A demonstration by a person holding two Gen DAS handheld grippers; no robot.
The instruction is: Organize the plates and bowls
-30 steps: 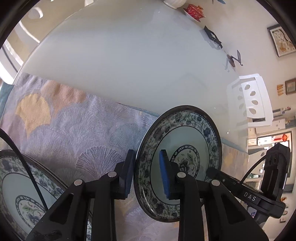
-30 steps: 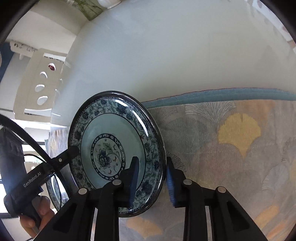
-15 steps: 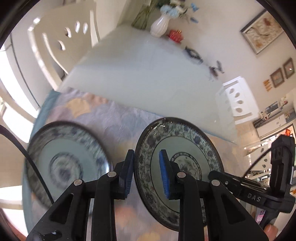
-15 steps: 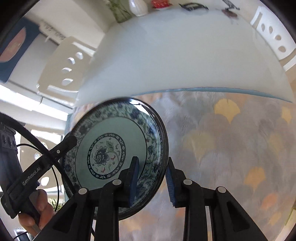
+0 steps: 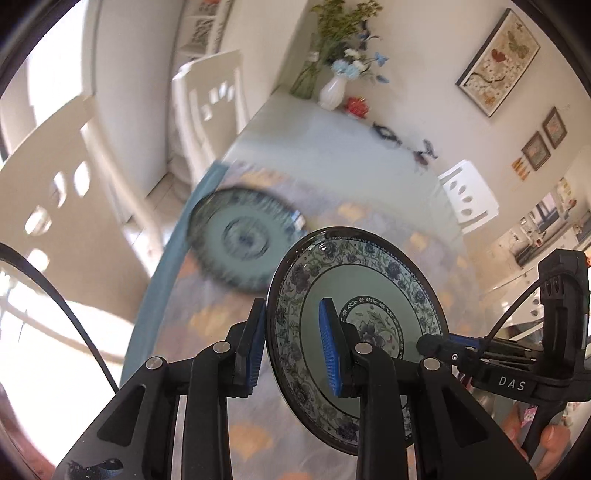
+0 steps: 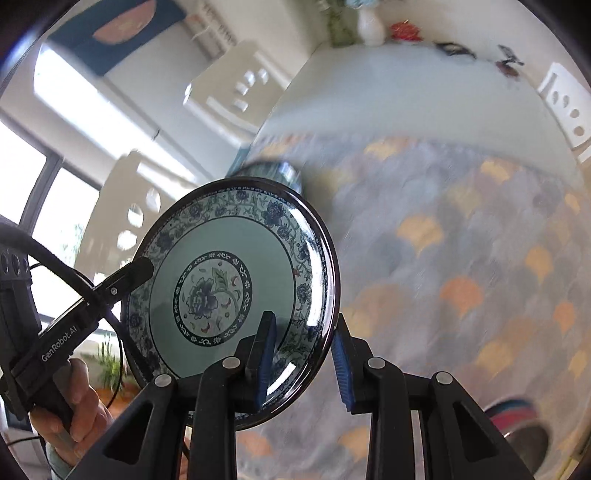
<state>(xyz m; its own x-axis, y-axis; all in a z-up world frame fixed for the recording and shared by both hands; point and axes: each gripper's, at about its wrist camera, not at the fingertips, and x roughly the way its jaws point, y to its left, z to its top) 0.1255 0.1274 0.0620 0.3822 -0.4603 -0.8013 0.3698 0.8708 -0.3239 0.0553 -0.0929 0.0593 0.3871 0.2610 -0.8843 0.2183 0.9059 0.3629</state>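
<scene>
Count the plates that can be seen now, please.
2. One plate is held on edge between both grippers, above the cloth. The second plate lies flat on the cloth near its left edge, blurred. More may be out of view.

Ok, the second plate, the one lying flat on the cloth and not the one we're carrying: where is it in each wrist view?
Left wrist: the flat plate lies blurred left of centre on the patterned cloth, up-left of the held plate.
Right wrist: only a blurred sliver shows above the held plate's top rim.
Shared landmark: the white vase at the table's far end.
</scene>
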